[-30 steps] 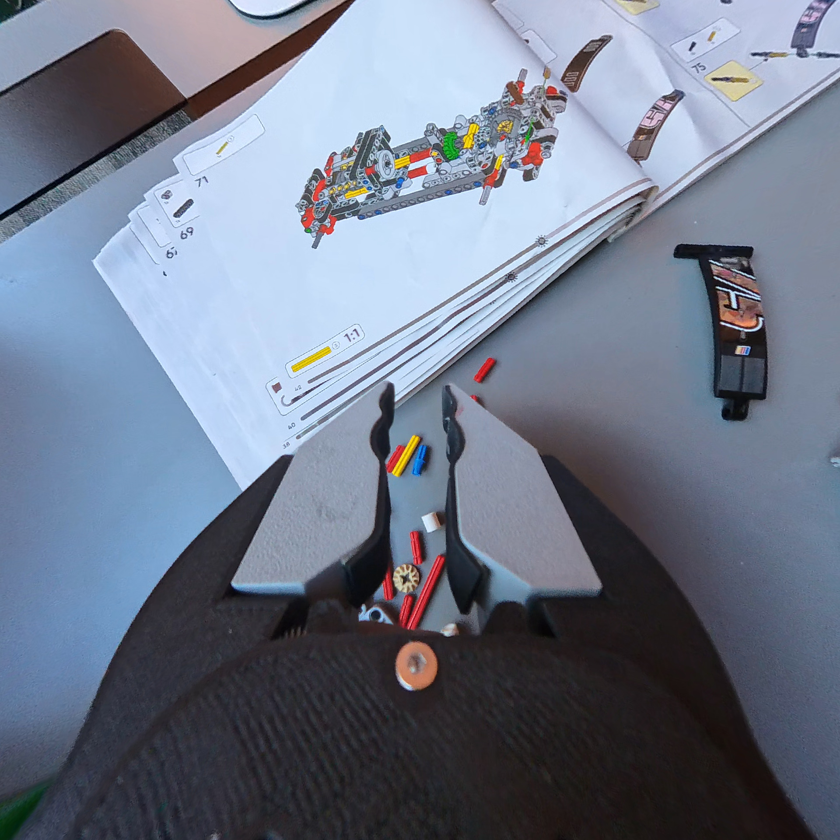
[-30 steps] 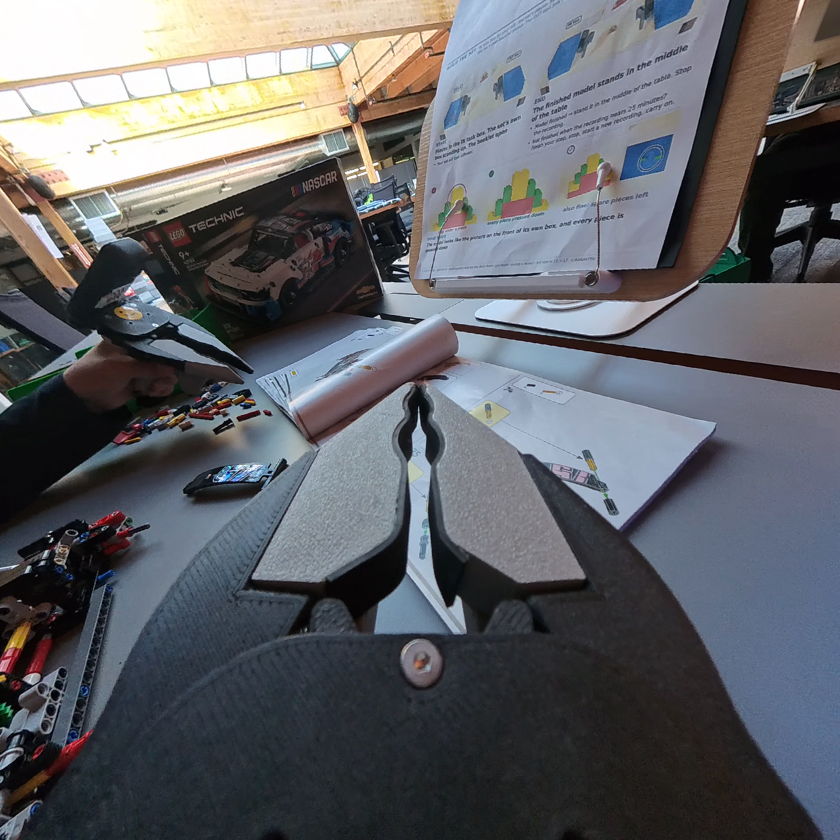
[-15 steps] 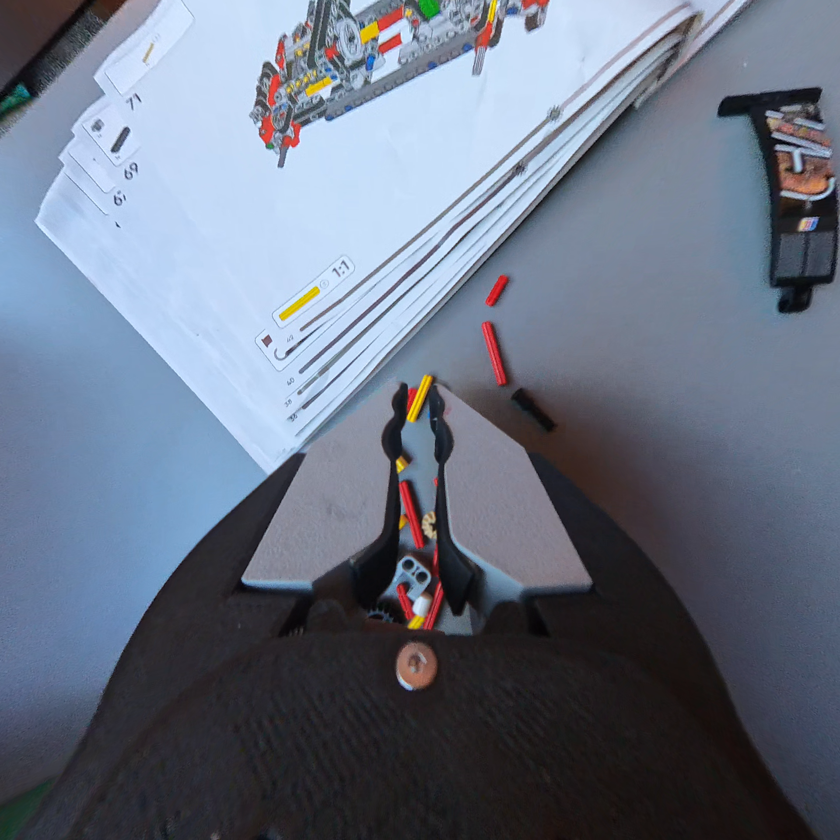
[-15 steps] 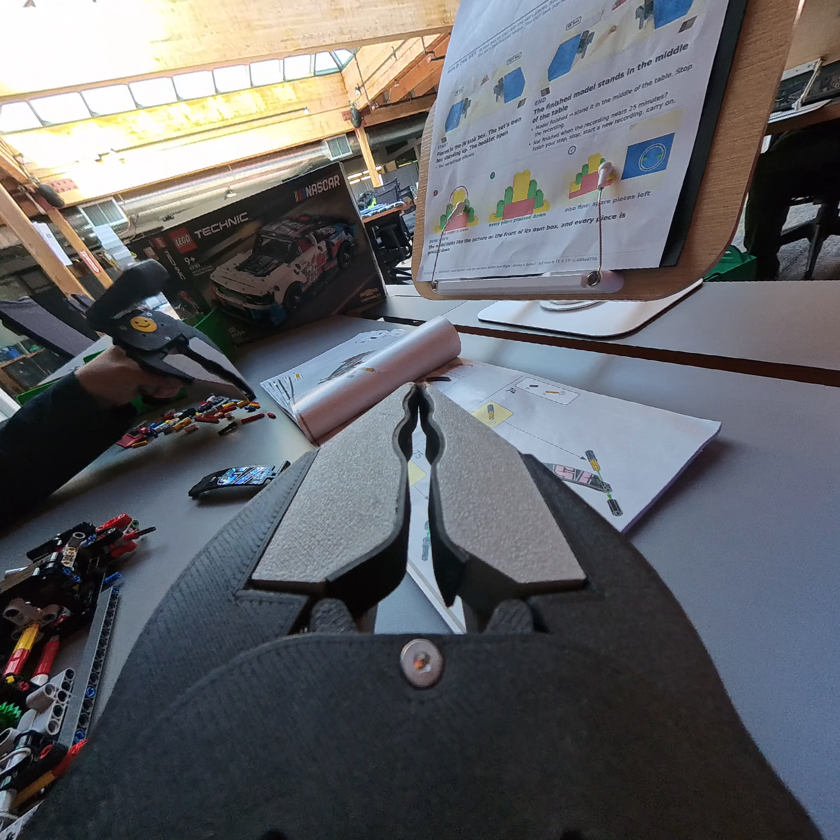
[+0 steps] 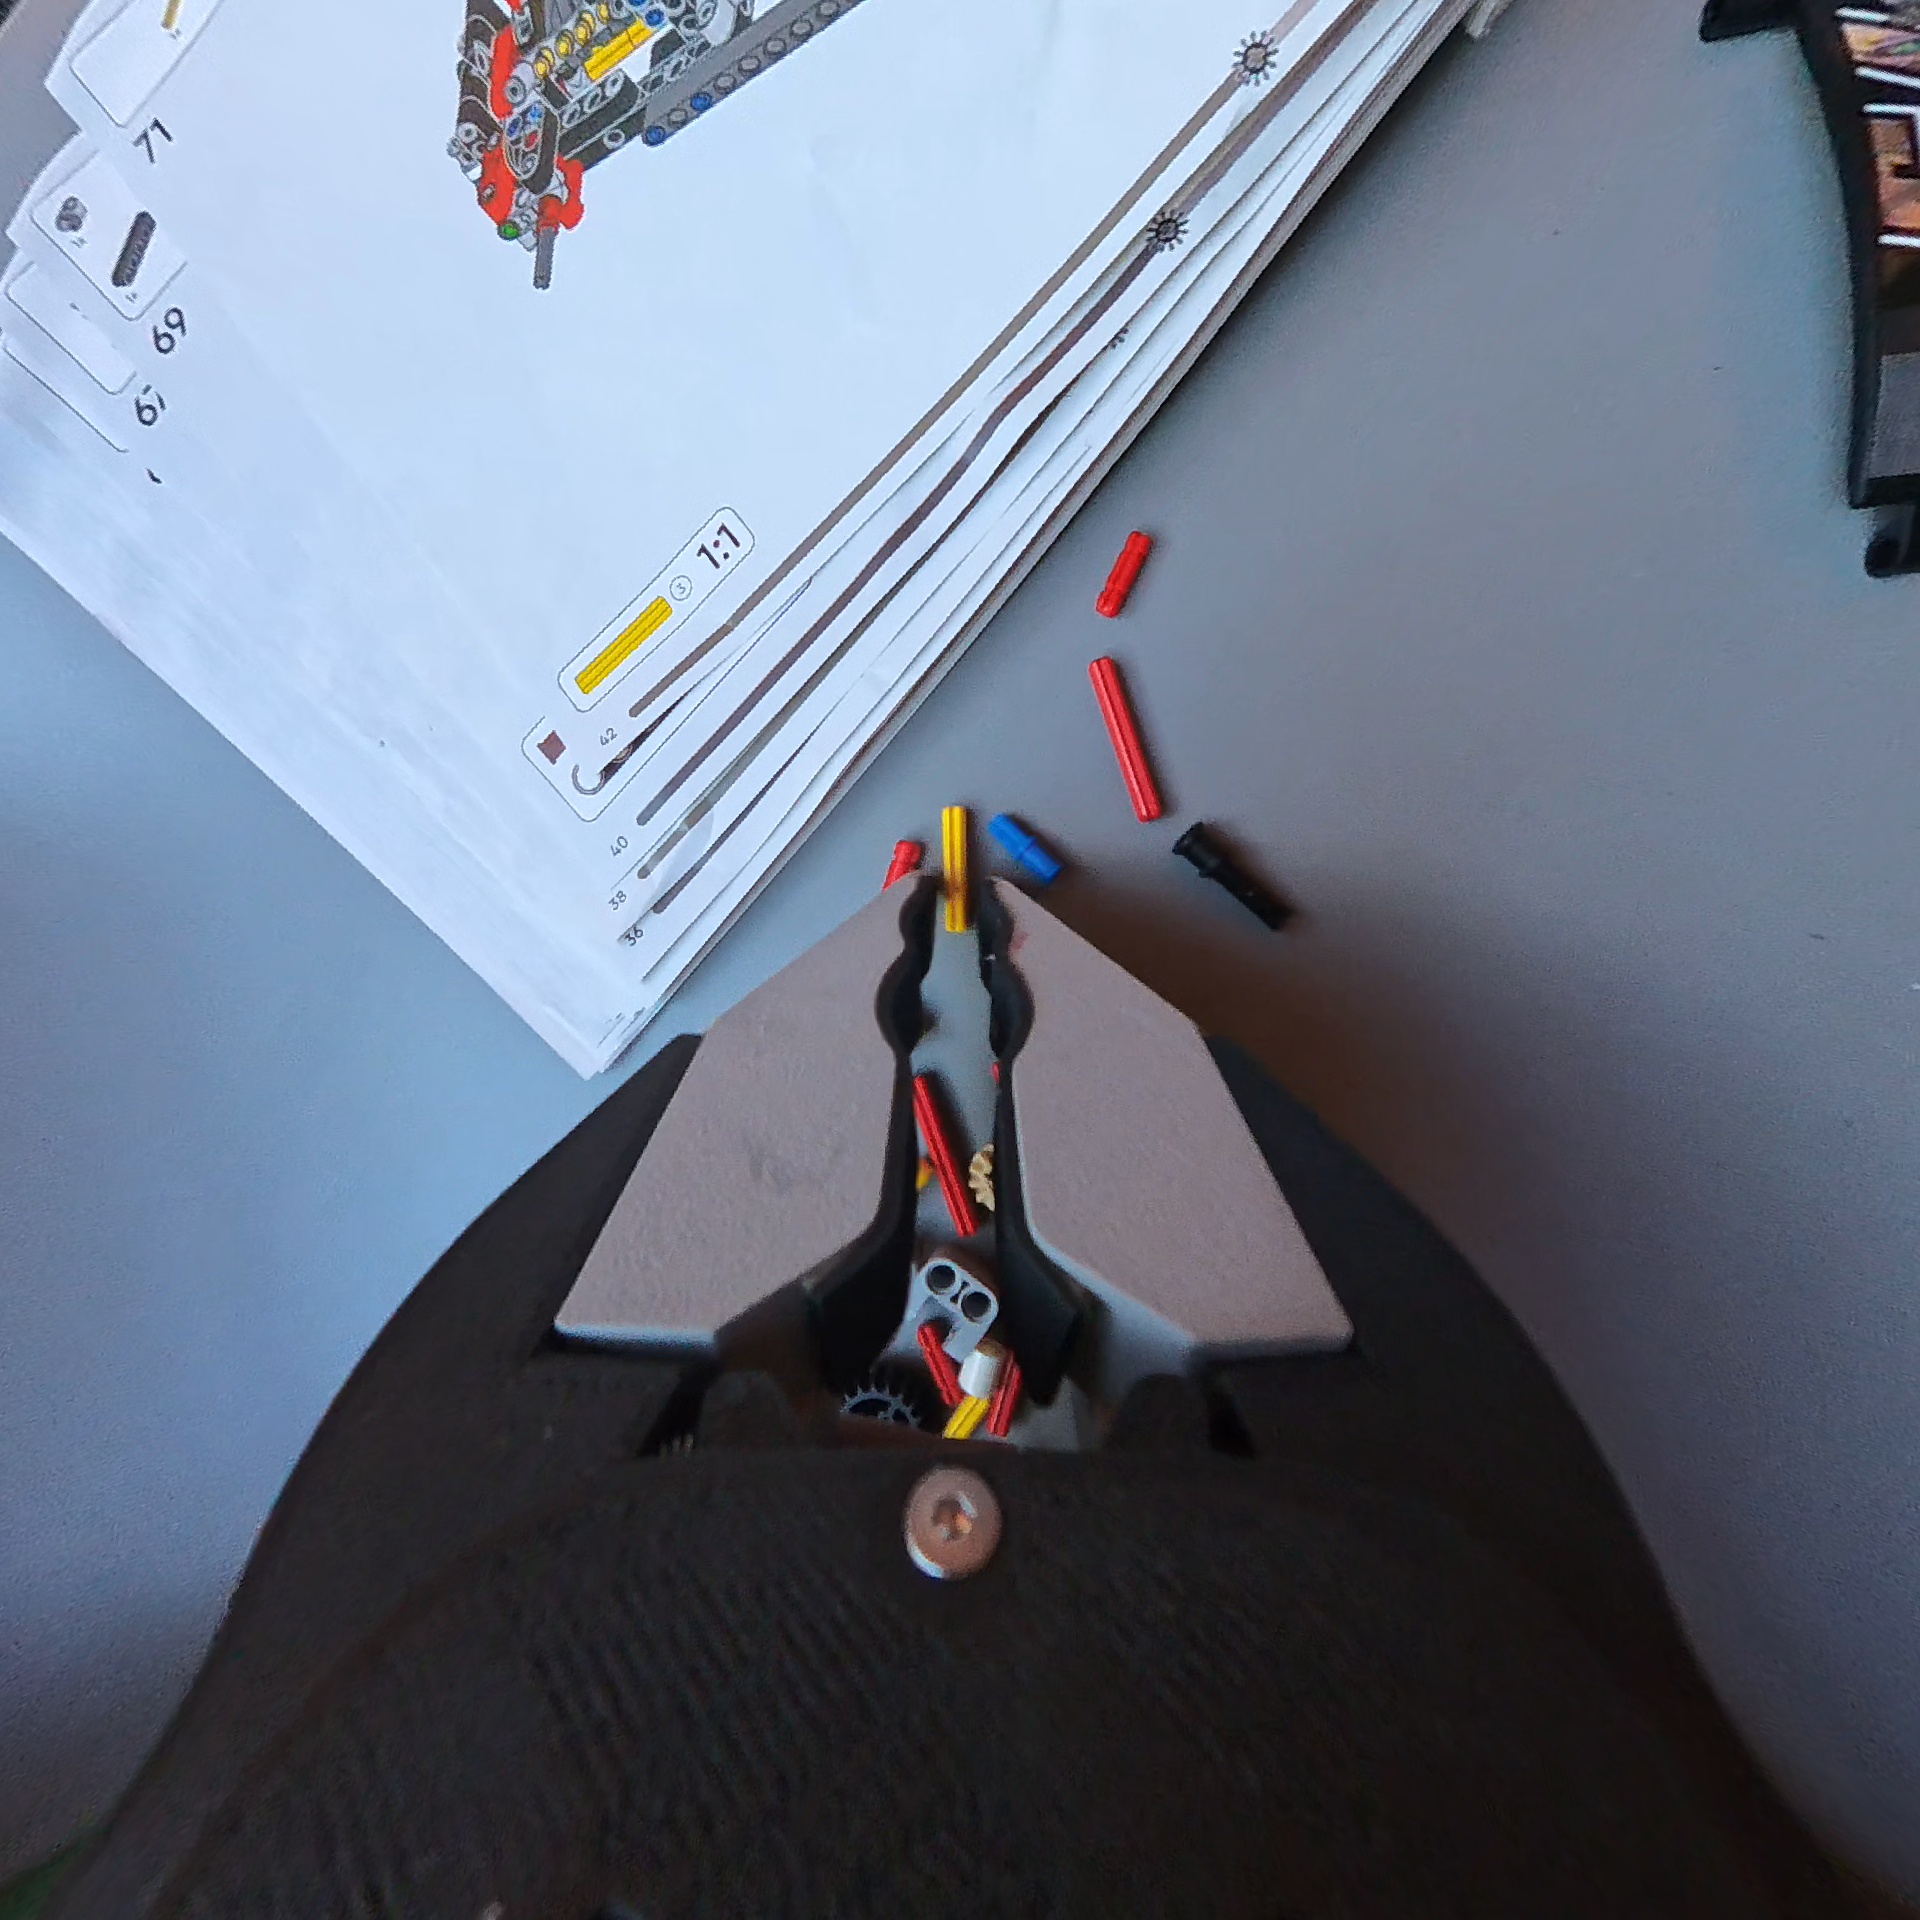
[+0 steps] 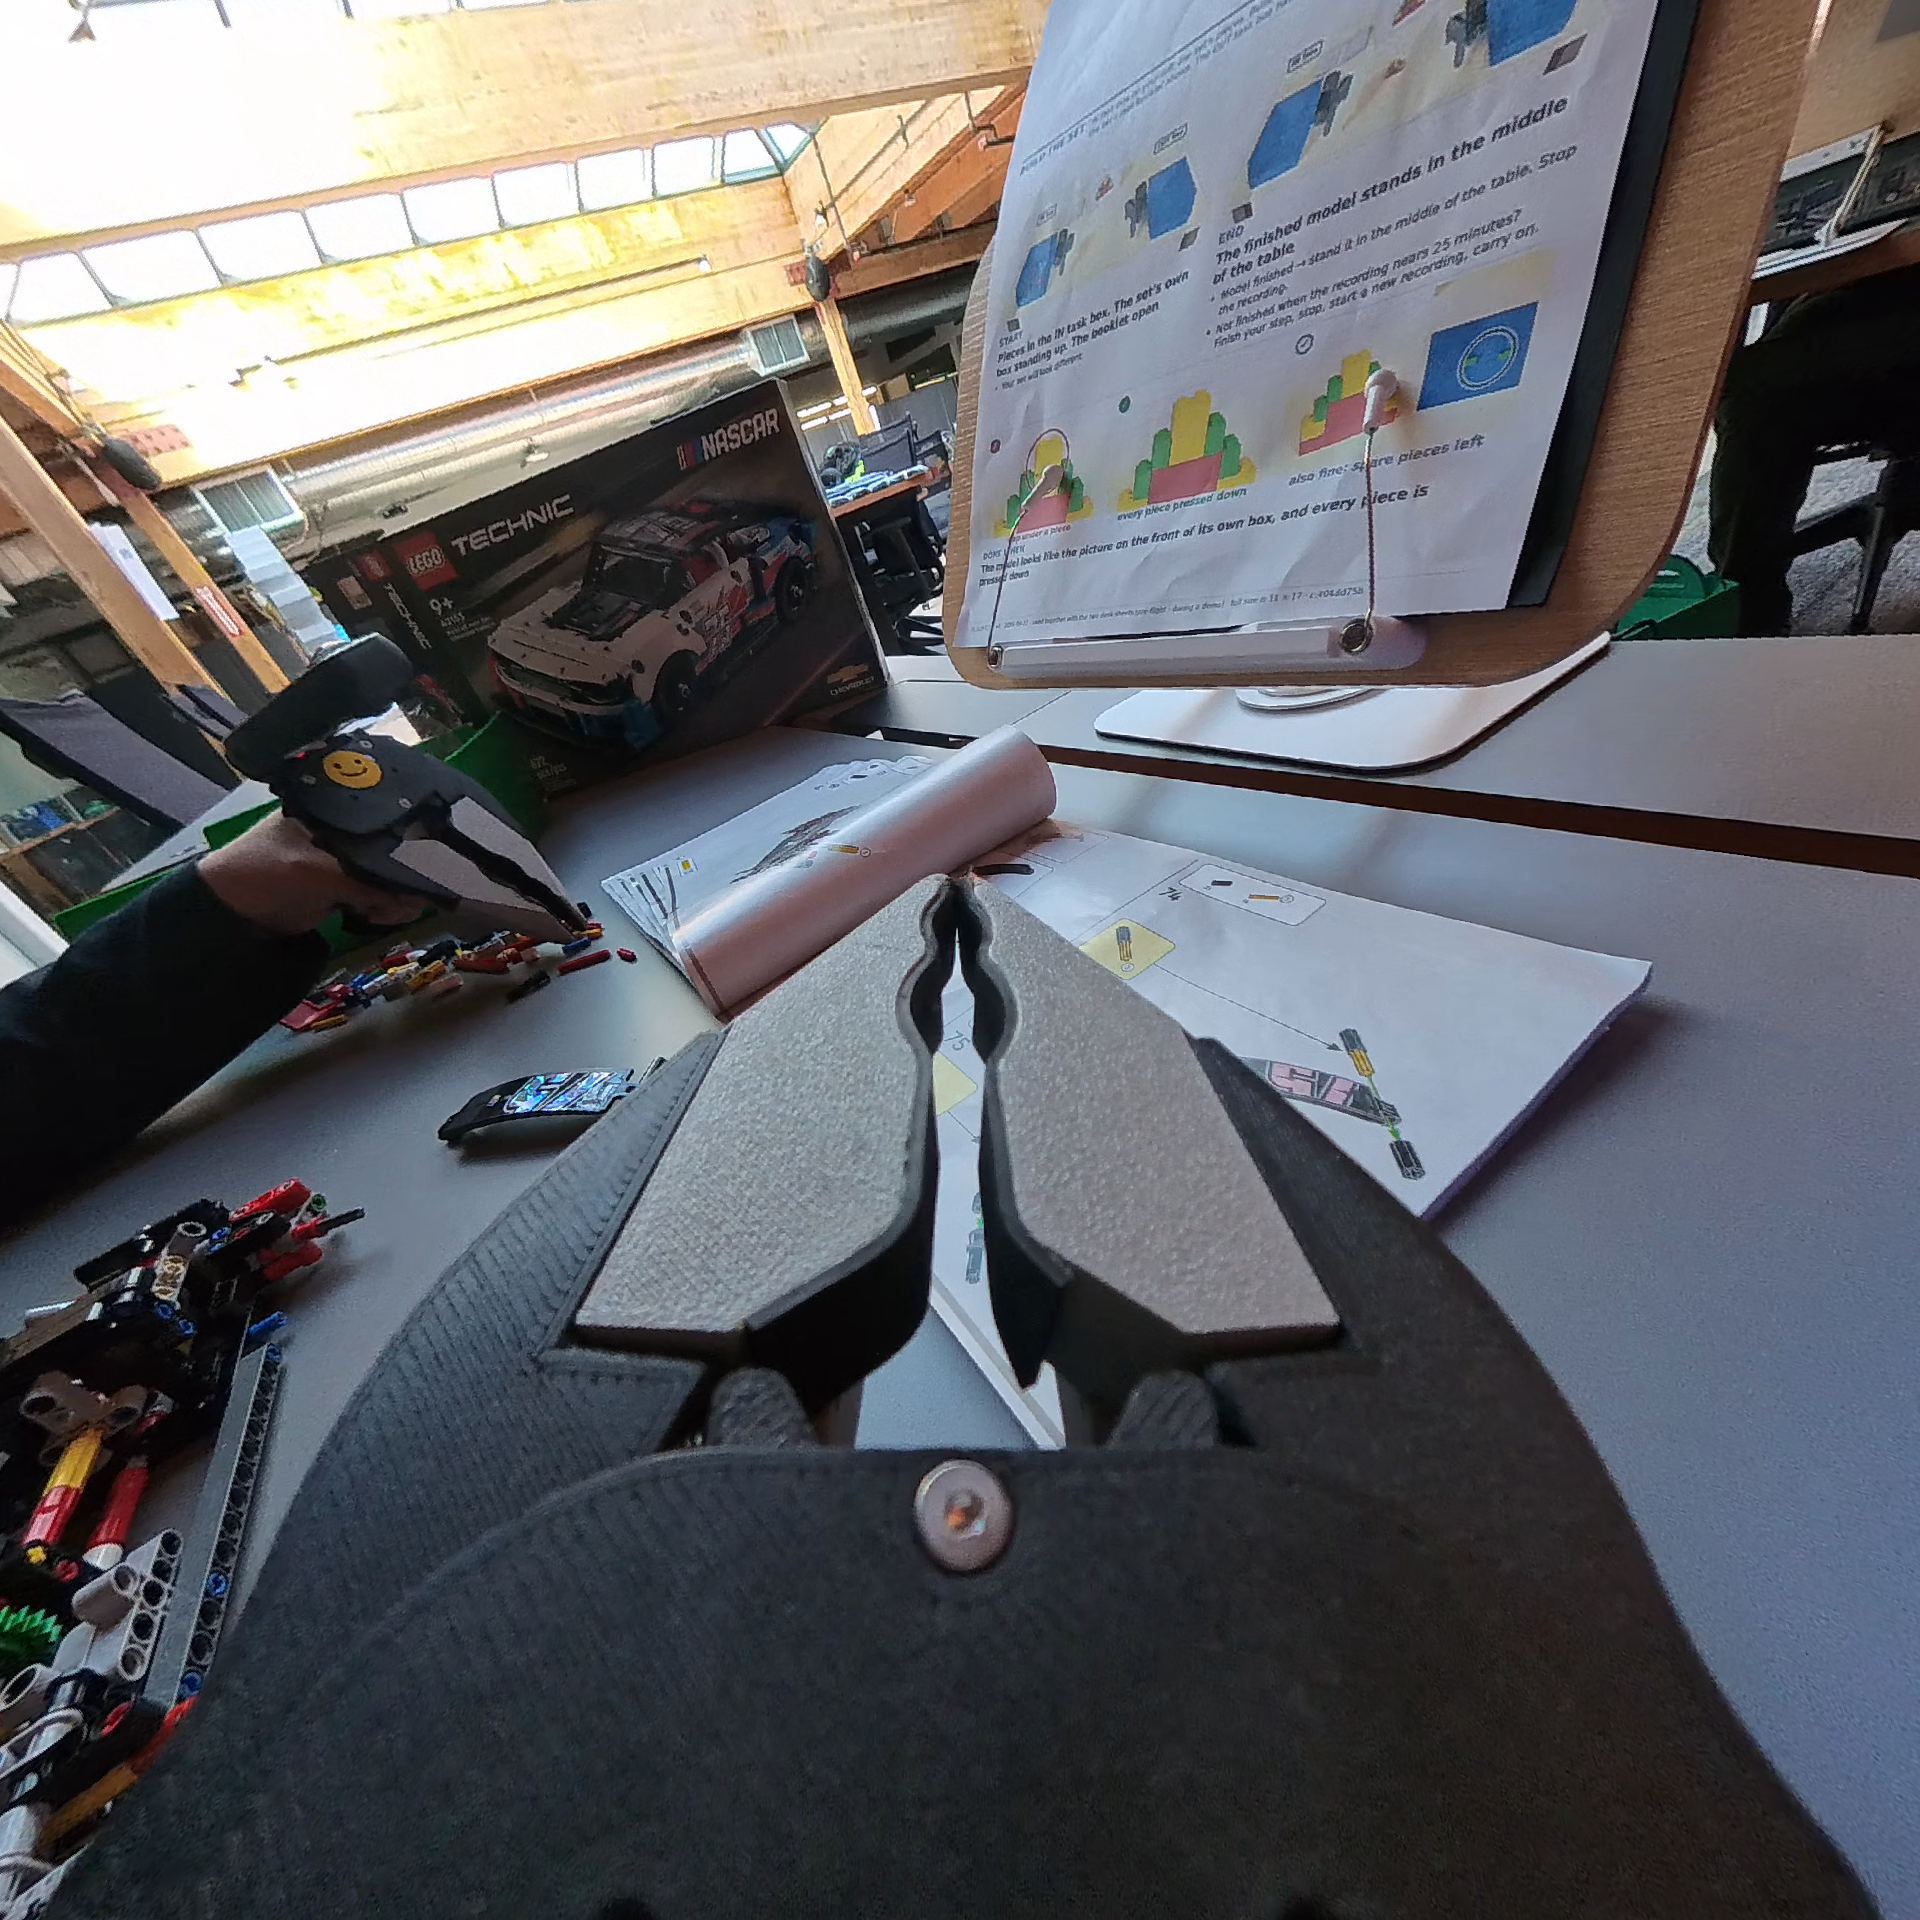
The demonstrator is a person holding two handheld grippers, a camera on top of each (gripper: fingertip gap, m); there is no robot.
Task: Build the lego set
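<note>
Since the earlier pictures, the left gripper (image 5: 954,896) has come lower and closer over the loose parts, and its jaws have narrowed onto a yellow axle (image 5: 953,864); the right gripper (image 6: 957,902) has stayed where it was.

On the left side of the grey table (image 5: 1507,852), seen from the right wrist view, a half-built model (image 6: 114,1382) of black, grey and red parts lies near the edge. Behind it a hand (image 6: 275,868) in a dark sleeve holds the left gripper, with its tips down in a scatter of small coloured pieces (image 6: 416,971). A curved black panel (image 6: 545,1101) with a printed sticker lies alone nearer to the camera. Further back stands a dark set box (image 6: 623,582) with a car picture, under wooden roof beams and a bright skylight. In the middle is the open instruction booklet (image 5: 644,436), one page rolled up. On the right, a wooden stand (image 6: 1704,343) carries a printed sheet.

The left gripper is clenched on the yellow axle: both pads press its near end and the rest points forward past the tips. A short red pin (image 5: 902,860) lies just left of the tips, a blue pin (image 5: 1023,847) just right, then a long red axle (image 5: 1124,738) and a black pin (image 5: 1231,875).

The right gripper is fully closed with bare tips meeting, above the booklet page.
</note>
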